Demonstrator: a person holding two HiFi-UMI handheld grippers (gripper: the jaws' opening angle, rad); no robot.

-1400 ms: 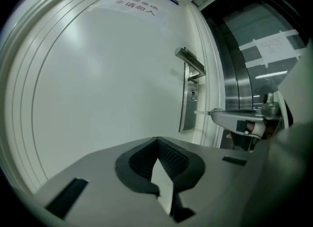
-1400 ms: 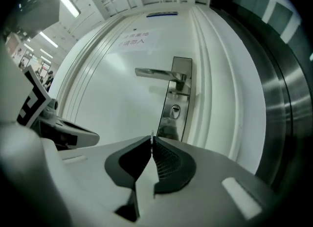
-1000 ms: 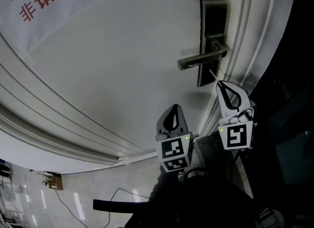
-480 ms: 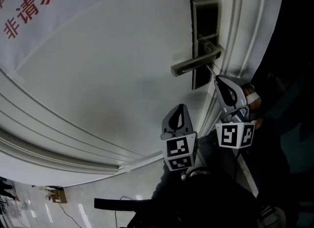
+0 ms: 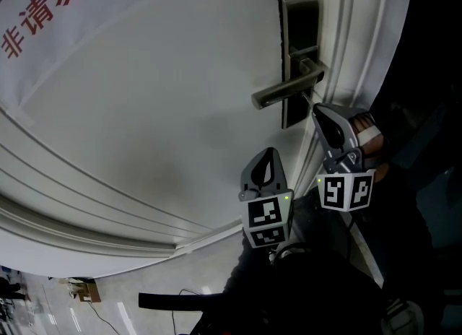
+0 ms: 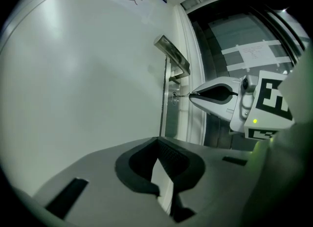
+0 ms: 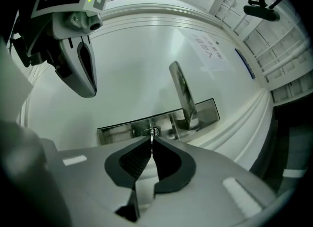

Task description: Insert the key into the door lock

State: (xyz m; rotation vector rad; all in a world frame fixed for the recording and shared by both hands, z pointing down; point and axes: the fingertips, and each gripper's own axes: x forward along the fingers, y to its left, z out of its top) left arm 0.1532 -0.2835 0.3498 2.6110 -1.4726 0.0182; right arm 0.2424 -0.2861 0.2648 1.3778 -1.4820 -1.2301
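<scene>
A metal lock plate [image 5: 297, 45] with a lever handle [image 5: 283, 93] is fixed to the white door [image 5: 159, 110]. My right gripper [image 5: 315, 110] is shut on a small metal key [image 7: 152, 134], just under the handle. In the right gripper view the key's tip meets the keyhole [image 7: 149, 131]; how deep it sits I cannot tell. The left gripper view shows the key [image 6: 182, 95] bridging from the right gripper [image 6: 191, 94] to the keyhole [image 6: 174, 97]. My left gripper [image 5: 268, 153] hangs lower and to the left, shut and holding nothing, with its tips [image 6: 157, 142] off the door.
A paper sign with red characters [image 5: 43, 1] hangs on the door at the upper left. White door-frame moulding [image 5: 361, 37] runs beside the lock, with darkness beyond it. A hand [image 5: 367, 135] holds the right gripper. A cable [image 5: 166, 290] lies on the floor below.
The right gripper has moved up and in toward the lock plate, bringing the key to the keyhole. The left gripper has barely shifted.
</scene>
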